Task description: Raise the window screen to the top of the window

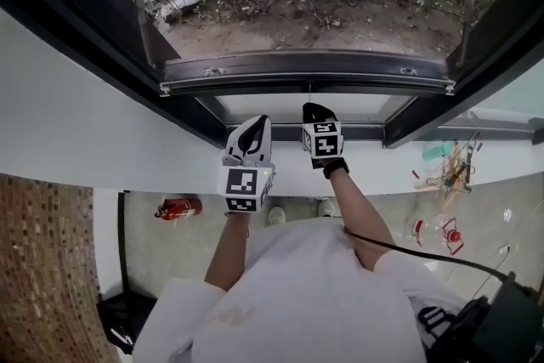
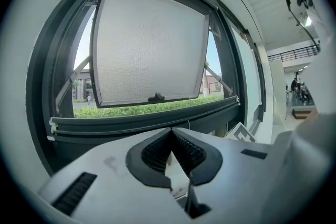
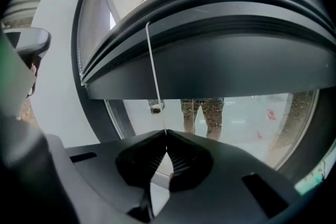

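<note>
Right claw (image 3: pixel 166 136) is fully closed, its tips pinching the thin cord (image 3: pixel 153 68) that hangs from the middle of the dark bottom rail (image 3: pixel 226 34) of the window screen. Left claw (image 2: pixel 171 132) is likewise closed, with nothing between its tips. It sits just beside the right one and touches neither cord nor rail. In the head view both claws are side by side below the rail, which lies low across the window opening, well short of the top. The screen is judged not yet raised. The mesh itself cannot be told apart with certainty from the glass pane (image 2: pixel 152 44) swung outward beyond it. Step in hand, as judged: taking charge of the rail by its cord. To do it well, the grip must be firm, since the cord is thin and liable to slip through the pads. Any pull should run straight along the cord's line at the rail's middle, so the rail travels level and does not bind at the sides. If the screen is sprung, the rise should be checked, not let fly. The idle left claw could steady the rail.
</note>
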A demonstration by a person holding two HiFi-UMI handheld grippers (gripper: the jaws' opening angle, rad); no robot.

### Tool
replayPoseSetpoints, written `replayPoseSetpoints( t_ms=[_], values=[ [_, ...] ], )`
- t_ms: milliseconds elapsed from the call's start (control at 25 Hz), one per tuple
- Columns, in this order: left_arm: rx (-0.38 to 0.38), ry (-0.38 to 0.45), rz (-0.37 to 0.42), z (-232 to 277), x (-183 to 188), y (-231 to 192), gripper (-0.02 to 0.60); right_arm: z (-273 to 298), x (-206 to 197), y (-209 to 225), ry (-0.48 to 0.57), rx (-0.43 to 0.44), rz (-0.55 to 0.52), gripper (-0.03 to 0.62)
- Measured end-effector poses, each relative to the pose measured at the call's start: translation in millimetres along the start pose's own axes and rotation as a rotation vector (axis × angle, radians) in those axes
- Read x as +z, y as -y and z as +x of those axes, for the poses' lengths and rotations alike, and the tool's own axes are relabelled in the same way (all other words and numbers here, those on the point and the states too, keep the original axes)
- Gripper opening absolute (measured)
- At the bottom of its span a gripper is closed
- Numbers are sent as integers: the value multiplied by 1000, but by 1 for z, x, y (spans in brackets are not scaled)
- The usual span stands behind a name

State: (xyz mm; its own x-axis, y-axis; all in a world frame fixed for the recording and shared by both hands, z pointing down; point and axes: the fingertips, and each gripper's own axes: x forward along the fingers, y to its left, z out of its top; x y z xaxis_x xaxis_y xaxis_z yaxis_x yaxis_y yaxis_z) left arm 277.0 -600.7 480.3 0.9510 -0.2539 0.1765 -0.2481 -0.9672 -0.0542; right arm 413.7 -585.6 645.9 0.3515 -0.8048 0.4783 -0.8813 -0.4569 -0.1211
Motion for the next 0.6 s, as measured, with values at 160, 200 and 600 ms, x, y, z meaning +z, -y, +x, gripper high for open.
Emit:
replayPoseSetpoints(
  t_ms=[160,200,600],
  values=[
    [-12,-14,-4,1,-4,1,2,-2,-14,-4,-23,-5,-23,2],
    [-17,-19,-5,1,-6,2,2,-2,-20,-4,-34,-10,-25,3],
    [-101,-40,-7,9,-16,23,2,-24,-125,18,-215,-95,29,2]
  ],
)
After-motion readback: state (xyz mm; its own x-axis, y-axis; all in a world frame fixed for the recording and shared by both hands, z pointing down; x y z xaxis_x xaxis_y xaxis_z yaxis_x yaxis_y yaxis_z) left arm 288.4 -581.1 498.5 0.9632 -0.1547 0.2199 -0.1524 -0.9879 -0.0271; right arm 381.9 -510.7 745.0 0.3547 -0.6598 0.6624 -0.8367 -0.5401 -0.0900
